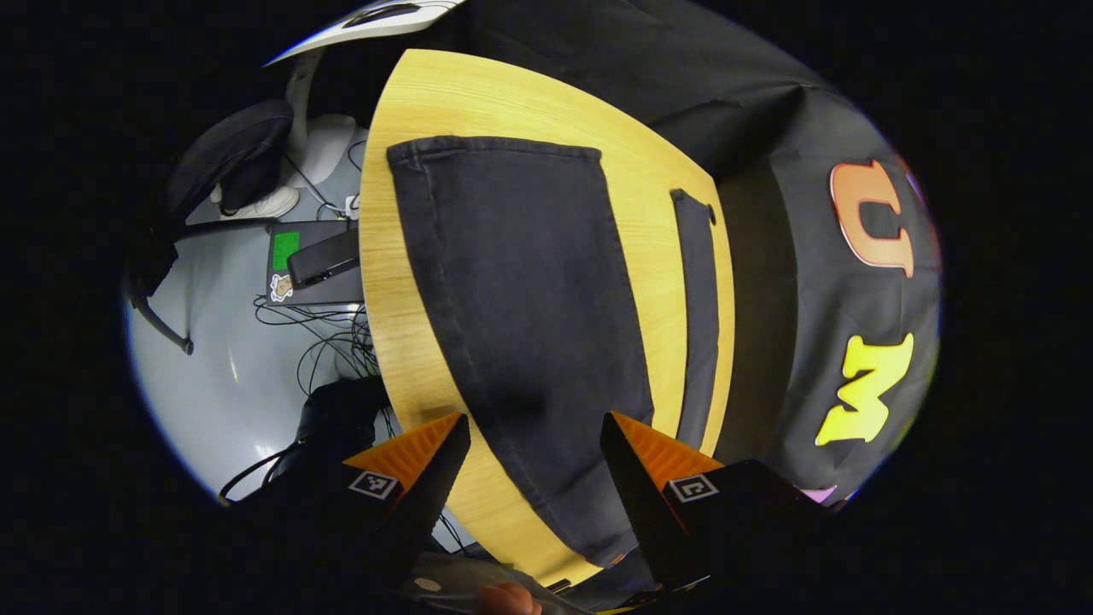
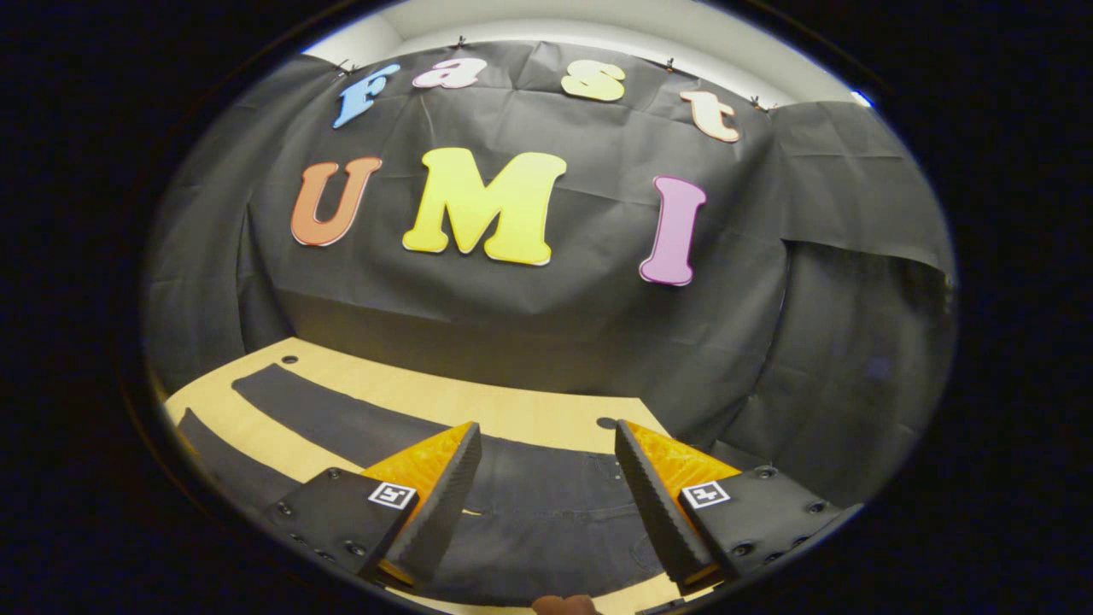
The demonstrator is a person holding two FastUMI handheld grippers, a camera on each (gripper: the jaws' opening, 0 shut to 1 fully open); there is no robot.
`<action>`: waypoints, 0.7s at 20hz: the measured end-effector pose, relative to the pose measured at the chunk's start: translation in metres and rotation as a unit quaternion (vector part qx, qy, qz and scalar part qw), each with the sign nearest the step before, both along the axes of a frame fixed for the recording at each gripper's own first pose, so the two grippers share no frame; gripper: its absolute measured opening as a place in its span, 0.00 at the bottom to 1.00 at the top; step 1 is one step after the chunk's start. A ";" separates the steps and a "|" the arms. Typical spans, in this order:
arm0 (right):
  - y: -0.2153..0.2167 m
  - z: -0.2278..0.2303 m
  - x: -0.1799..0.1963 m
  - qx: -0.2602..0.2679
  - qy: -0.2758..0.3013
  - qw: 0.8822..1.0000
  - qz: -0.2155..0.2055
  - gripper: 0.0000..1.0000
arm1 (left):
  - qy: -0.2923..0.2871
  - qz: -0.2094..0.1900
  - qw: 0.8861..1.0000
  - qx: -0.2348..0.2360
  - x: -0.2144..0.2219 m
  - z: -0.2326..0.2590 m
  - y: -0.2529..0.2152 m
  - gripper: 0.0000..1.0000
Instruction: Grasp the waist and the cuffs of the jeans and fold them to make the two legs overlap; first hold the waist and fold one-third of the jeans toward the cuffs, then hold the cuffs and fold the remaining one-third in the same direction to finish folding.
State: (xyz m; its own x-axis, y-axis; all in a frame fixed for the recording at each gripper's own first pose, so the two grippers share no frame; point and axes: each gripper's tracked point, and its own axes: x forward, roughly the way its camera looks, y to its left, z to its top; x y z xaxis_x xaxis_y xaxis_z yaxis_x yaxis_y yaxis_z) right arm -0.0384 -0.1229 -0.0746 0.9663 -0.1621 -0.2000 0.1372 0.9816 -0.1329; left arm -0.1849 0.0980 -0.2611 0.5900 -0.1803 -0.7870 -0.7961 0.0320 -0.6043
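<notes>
The black booth wall (image 2: 546,325) rises beyond the right gripper (image 2: 546,478), behind the far edge of the wooden table (image 2: 512,410). In the left gripper view, grey floor (image 1: 222,376) lies off the table's edge beside the left gripper (image 1: 534,465), carrying a dark flat device (image 1: 320,260), perhaps a laptop, and loose cables (image 1: 329,342). The dark jeans (image 1: 529,325) lie flat on the table, one leg stretching ahead of the left gripper, the waist part under the right. Both grippers hover with fingers spread wide, holding nothing.
</notes>
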 end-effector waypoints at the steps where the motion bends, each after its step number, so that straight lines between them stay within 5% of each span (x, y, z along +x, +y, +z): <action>1: -0.004 -0.001 0.000 0.001 0.003 1.000 -0.004 0.96 | 0.006 0.008 1.000 -0.002 -0.001 -0.005 0.004 0.99; 9: -0.047 -0.029 -0.005 0.047 0.044 0.996 -0.062 0.95 | -0.033 0.056 0.998 -0.007 0.031 -0.013 0.026 0.99; 11: -0.072 -0.050 -0.008 0.083 0.075 0.989 -0.099 0.97 | -0.064 0.063 0.996 -0.005 0.045 -0.013 0.028 1.00; 14: -0.112 -0.080 -0.017 0.152 0.117 0.968 -0.163 0.95 | -0.097 0.068 0.993 -0.017 0.053 -0.017 0.029 0.89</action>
